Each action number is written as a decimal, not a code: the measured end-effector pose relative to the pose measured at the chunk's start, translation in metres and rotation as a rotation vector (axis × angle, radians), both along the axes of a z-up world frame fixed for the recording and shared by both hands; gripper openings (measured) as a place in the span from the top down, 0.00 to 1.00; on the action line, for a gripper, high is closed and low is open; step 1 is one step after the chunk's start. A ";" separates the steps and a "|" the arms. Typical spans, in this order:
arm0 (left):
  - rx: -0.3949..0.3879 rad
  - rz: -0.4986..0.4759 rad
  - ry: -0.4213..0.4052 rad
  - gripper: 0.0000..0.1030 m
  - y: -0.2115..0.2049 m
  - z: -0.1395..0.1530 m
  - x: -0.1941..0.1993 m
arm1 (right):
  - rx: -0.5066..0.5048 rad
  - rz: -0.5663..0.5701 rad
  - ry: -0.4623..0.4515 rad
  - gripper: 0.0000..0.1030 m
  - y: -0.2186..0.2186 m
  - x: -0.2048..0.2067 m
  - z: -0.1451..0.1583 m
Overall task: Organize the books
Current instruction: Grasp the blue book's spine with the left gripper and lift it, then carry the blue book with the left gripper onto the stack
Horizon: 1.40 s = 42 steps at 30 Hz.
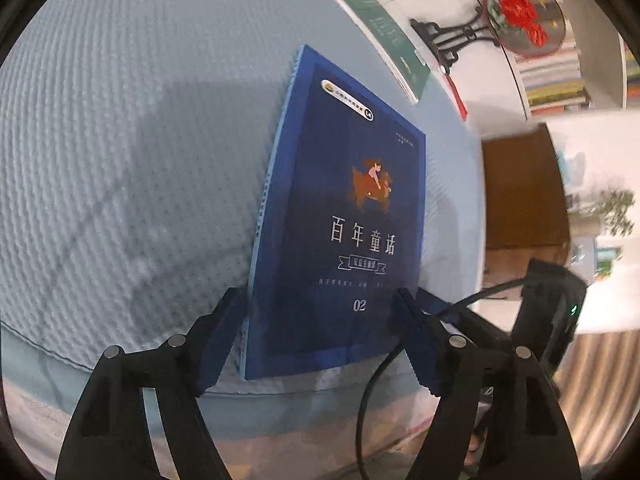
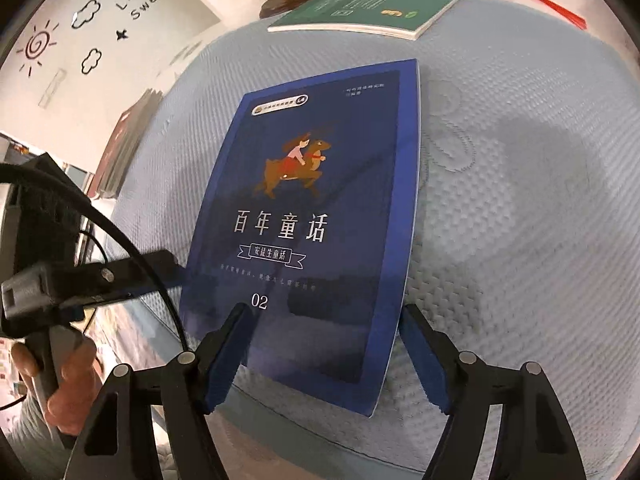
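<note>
Mid-step in gathering books: blue book point(image 2: 308, 224) flat on the bed point(image 2: 520, 240), green book point(image 2: 360, 10) beyond at twelve o'clock, right hand-held gripper point(image 2: 320, 356) and left hand-held gripper point(image 1: 316, 344) both released astride its near edge (nothing pinched), next needing a squeeze and lift.

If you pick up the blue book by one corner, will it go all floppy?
Probably a bit. The blue book looks like a thin paperback, so its soft cover would likely bend and droop. It lies flat on the textured pad, so it shouldn't roll or slide much.
</note>
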<state>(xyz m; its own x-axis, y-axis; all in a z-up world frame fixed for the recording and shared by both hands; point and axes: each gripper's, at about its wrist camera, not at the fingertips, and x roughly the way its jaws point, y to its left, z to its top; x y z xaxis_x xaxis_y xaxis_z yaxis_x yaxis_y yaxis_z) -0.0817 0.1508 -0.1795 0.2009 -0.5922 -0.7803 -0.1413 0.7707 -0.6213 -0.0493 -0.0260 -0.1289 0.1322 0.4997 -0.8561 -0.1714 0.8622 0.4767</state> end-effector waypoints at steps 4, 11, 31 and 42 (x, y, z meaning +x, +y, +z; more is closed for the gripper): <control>-0.019 -0.014 -0.107 0.51 -0.001 0.034 -0.010 | 0.060 -0.052 0.020 0.29 -0.020 0.002 -0.003; -0.140 0.049 -0.073 0.58 0.006 0.025 0.000 | 0.212 -0.118 0.072 0.27 -0.043 0.006 -0.010; -0.230 0.109 0.073 0.76 -0.014 -0.020 0.037 | 0.311 -0.117 0.094 0.10 -0.051 0.008 -0.011; -0.591 0.110 0.143 0.92 -0.026 0.005 0.058 | 0.473 -0.249 0.076 0.13 -0.094 0.020 0.016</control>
<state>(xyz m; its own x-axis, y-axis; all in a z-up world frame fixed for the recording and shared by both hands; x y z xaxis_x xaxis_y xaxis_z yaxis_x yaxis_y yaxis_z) -0.0234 0.1250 -0.1748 0.2024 -0.9144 -0.3505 -0.3140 0.2784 -0.9077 -0.0295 -0.1201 -0.1127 0.2421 0.7946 -0.5568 0.0609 0.5602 0.8261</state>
